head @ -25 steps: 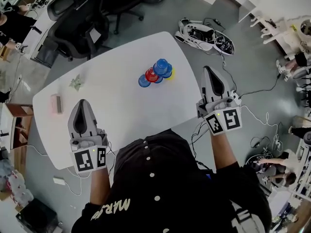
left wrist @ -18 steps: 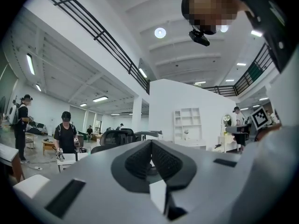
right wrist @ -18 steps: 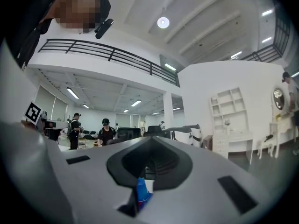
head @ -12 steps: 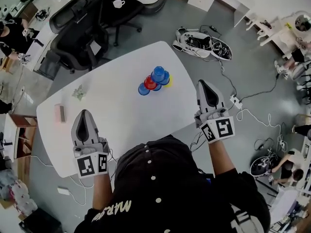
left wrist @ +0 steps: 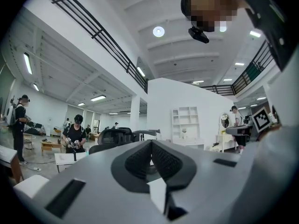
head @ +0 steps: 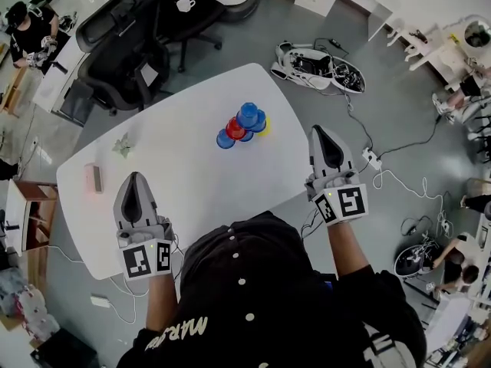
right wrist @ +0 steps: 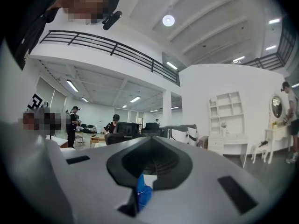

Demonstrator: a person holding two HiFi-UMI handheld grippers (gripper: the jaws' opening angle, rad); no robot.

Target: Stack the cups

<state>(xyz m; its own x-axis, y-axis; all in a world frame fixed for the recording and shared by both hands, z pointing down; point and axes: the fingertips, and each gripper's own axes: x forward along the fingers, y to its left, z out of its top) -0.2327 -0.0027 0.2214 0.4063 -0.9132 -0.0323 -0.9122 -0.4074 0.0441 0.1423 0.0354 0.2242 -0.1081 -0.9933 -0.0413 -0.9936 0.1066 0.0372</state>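
– Where are the cups (head: 244,124)?
– Bunched together on the far part of the white table (head: 176,175): several blue ones, a red one, and a bit of yellow behind, all touching or just beside each other.
– And the grippers?
– The left gripper (head: 132,179) is over the near edge and the right gripper (head: 321,130) is at the table's right edge. Both are well apart from the cups.
– The jaws?
– Pressed together on both, with nothing held.

The black shirt (head: 295,320) has white buttons (head: 248,313) and pale lettering (head: 178,330).
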